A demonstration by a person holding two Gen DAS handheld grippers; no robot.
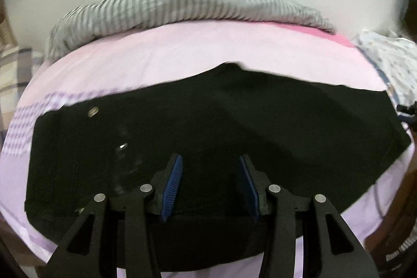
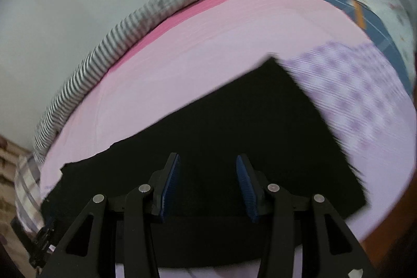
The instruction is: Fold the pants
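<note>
The black pants lie spread flat across the near half of the bed, reaching close to its front edge, with the waist and its metal button toward the left side. Both the left gripper and the right gripper hover low over the cloth with jaws apart, holding nothing. The fabric looks like soft, fairly thick denim: limp and not fragile, but with enough weight to sag if pinched at one point. A sound hold would be the near edge or a hem corner, one gripper on each end.
</note>
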